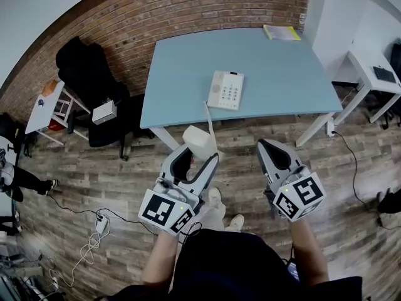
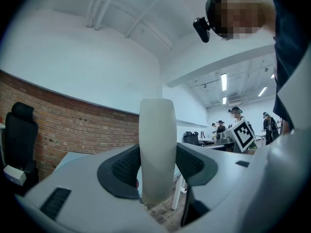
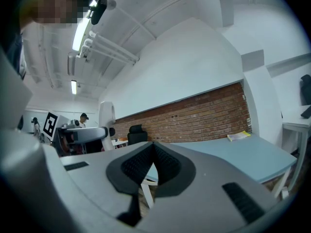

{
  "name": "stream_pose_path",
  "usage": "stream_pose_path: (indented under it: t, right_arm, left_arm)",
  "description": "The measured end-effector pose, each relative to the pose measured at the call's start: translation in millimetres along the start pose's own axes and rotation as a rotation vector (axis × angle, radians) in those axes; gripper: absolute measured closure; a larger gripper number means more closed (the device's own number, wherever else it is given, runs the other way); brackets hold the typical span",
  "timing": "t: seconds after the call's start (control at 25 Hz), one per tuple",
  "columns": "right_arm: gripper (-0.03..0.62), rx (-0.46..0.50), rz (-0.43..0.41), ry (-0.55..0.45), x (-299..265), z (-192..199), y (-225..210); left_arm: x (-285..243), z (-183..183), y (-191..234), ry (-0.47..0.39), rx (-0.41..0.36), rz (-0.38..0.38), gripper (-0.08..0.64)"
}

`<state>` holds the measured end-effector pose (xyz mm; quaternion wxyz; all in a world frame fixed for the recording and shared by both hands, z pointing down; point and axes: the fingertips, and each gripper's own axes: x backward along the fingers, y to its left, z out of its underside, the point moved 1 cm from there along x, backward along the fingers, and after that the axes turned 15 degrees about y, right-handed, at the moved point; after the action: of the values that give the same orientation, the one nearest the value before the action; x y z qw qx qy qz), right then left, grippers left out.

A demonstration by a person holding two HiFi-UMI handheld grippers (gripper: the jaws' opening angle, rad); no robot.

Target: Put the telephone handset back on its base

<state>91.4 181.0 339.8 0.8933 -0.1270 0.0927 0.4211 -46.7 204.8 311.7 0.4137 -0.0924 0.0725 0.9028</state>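
The base point(image 1: 225, 89) is shown only in the head view — the handset point(image 2: 156, 149) is gripped between the left gripper point(image 2: 156, 171) jaws; the right gripper point(image 3: 153, 155) jaws are closed, empty.

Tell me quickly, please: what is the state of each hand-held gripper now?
Left hand-held gripper: closed on the telephone handset.
Right hand-held gripper: closed, holding nothing.

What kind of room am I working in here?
Most likely an open-plan office or lab workspace: a light blue table carries a telephone base, a black office chair stands near a brick wall, and other people stand at desks behind. The left gripper holds the handset.
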Motion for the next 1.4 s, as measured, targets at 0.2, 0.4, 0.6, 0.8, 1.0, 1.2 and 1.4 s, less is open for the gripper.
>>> stream_pose_path:
  t: [0.2,0.4,0.6,0.8,1.0,1.2,1.4]
  right_arm:
    - [0.58,-0.002,0.004,0.007,-9,-1,-8]
    - [0.58,-0.006,0.011,0.019,-25,-3,-17]
    - [0.58,-0.004,0.013,0.021,-41,-12,-25]
    - [0.58,0.0,0.016,0.028,-60,-17,-35]
    - [0.58,0.002,0.018,0.032,-82,-25,-46]
    - [0.58,0.002,0.025,0.044,-104,-33,-62]
    - [0.58,-0.01,0.04,0.052,-123,-43,-77]
  left_arm:
    - [-11,0,9,-0.001,0.011,0.008,0.328]
    - [-24,0,24,0.007,0.02,0.016,0.328]
    - [-37,-7,38,0.007,0.019,0.024,0.328]
    - [-52,-10,57,0.004,0.024,0.029,0.328]
    - [-69,-12,77,0.006,0.032,0.032,0.328]
    - [-89,-18,99,0.005,0.051,0.04,0.328]
    - [-106,-23,119,0.011,0.063,0.052,0.328]
